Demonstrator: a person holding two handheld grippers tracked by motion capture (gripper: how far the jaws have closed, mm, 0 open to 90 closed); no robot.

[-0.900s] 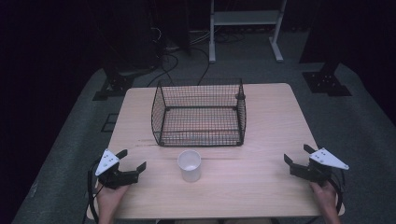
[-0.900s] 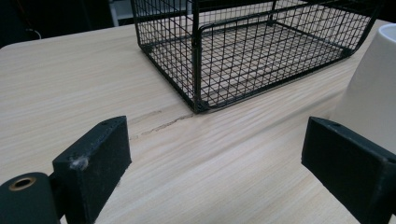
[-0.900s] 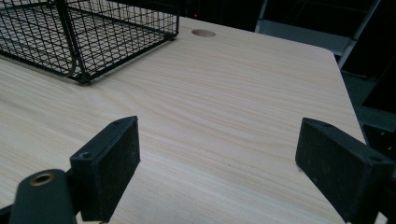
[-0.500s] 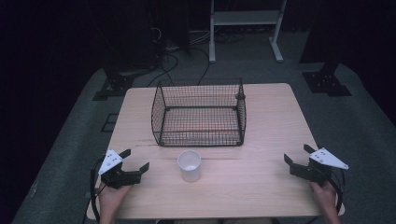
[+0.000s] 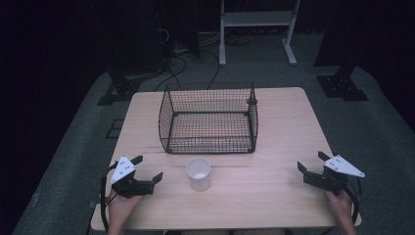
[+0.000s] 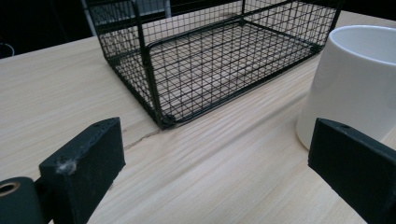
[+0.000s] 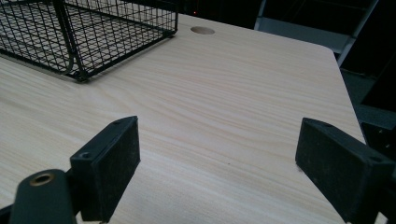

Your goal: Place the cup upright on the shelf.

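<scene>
Since the earlier frames the left gripper [image 5: 146, 172] has slid a little toward the person and toward the cup; the right gripper [image 5: 311, 168] has kept its place.

High view: one light wooden table [image 5: 279, 132], one black wire basket [image 5: 209, 119] standing upright on its far middle with nothing inside, and one white cup [image 5: 198, 173] upright just in front of the basket, apart from it. Two grippers rest near the table's near edge, one at each side, each held by one hand: the left hand [image 5: 120, 208] and the right hand [image 5: 338, 203]. Both sets of jaws stand wide apart, holding nothing. The cup lies between the two grippers, nearer the left one.

Left gripper view: two black jaws spread wide over the bare wood; the cup [image 6: 355, 84] rises just beyond the right-hand jaw, and a basket corner [image 6: 205, 60] stands ahead.

Right gripper view: two jaws wide apart over the table [image 7: 224, 93]; one basket corner [image 7: 88, 32] at upper left, and one round hole [image 7: 202, 30] in the tabletop beyond it.
</scene>
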